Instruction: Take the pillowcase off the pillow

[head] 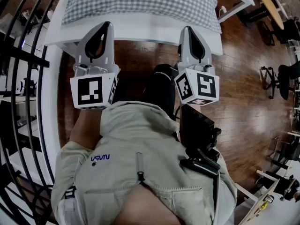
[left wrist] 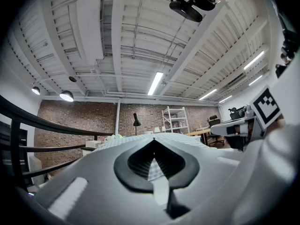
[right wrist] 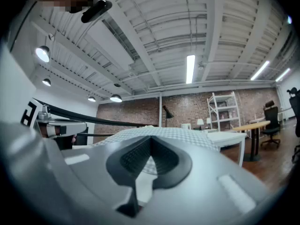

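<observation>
The pillow in its grey-and-white checked pillowcase lies on a white table at the top of the head view. My left gripper is held in front of the table's near edge, jaws shut with nothing between them, tip just short of the pillow. My right gripper is beside it, also shut and empty, pointing at the same edge. In the left gripper view the checked cloth shows just beyond the shut left gripper. The right gripper view shows the pillow past the shut right gripper.
A black curved railing runs down the left side. Wooden floor spreads to the right, with black chairs at its far edge. A black device hangs at the person's hip. A white shelf stands by the brick wall.
</observation>
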Available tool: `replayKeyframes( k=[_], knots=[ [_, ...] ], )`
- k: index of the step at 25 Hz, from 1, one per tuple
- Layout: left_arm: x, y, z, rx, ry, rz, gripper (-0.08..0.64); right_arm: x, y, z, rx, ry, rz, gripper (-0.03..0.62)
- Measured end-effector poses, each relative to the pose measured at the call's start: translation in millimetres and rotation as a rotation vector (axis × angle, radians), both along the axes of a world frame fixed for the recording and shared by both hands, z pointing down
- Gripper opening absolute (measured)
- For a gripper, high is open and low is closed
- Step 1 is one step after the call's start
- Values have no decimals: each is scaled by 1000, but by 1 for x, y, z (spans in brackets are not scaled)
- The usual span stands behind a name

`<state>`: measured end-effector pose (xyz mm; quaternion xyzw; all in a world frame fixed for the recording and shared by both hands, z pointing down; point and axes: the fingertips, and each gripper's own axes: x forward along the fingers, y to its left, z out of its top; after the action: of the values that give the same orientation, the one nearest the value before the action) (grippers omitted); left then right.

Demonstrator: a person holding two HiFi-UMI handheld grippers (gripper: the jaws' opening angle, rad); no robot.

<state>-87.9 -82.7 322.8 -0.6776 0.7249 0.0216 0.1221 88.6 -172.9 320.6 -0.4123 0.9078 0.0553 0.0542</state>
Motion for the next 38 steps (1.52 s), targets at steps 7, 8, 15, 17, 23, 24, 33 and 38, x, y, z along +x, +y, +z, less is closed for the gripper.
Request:
replayKeyframes(
  k=[7,8,15,17,23,24,33,38],
  knots=[
    [-12,-28,-3,-26,7,-21,3,-13,-25,-7,0,14,-30,3],
    [-16,-32,-2,-29,6,-30,3,-17,-28,-8,1,17,-38,2],
    [-50,-47,1,-87,-10,-71,3,-57,-36,-10,-2,48,-111,2],
    [-65,-43,5,-106,-11,-97,3,-72,-34,-8,-5,52,-137,3],
    [-122,-25,16,-155,-4,-178,3,-144,-29,2,-18,94,-248,3],
    [-132,-24,18,-163,-2,-189,3,-160,-30,5,-23,111,-272,2],
    [-183,-68,30,-261,-39,-138,3,-280,-53,40,-129,257,-349,3],
    [-202,-46,60,-282,45,-139,3,-329,-30,70,-104,363,-377,122]
  ],
)
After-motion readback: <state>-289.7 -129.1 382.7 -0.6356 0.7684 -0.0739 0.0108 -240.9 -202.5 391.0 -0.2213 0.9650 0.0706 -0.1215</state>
